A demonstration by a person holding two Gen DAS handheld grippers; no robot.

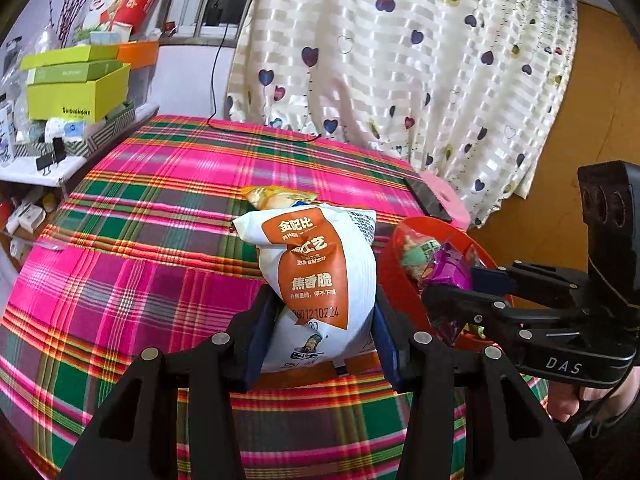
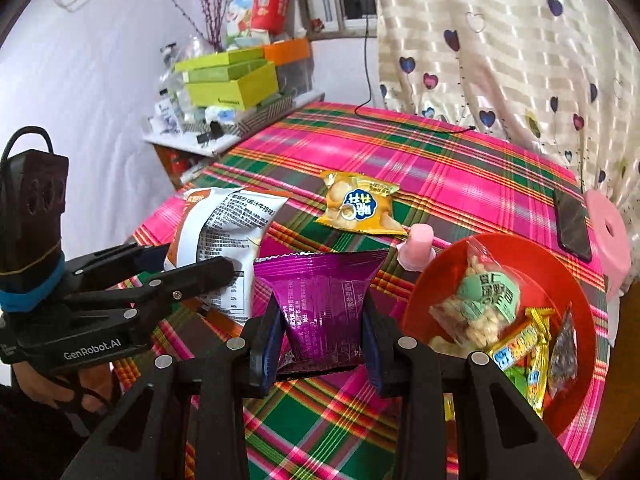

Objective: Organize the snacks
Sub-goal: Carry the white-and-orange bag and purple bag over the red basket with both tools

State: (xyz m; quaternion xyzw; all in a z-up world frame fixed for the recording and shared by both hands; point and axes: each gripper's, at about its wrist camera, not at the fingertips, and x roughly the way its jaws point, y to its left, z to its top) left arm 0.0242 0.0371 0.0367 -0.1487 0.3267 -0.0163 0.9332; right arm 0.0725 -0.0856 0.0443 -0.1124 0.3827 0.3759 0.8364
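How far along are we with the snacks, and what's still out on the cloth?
Done: three packets already lie in the red bowl. In hand: the left hand-held gripper is shut on the white bag, the right hand-held gripper on the purple packet. Left: the yellow packet and pink jelly cup lie on the cloth.

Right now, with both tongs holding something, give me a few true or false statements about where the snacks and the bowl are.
1. The left tongs grip a white and orange snack bag. True.
2. The right tongs grip a yellow packet. False: they grip a purple packet.
3. The red bowl is empty. False: several packets lie in it.
4. A yellow snack bag lies on the plaid cloth. True.
5. A dark phone lies beyond the bowl. True.
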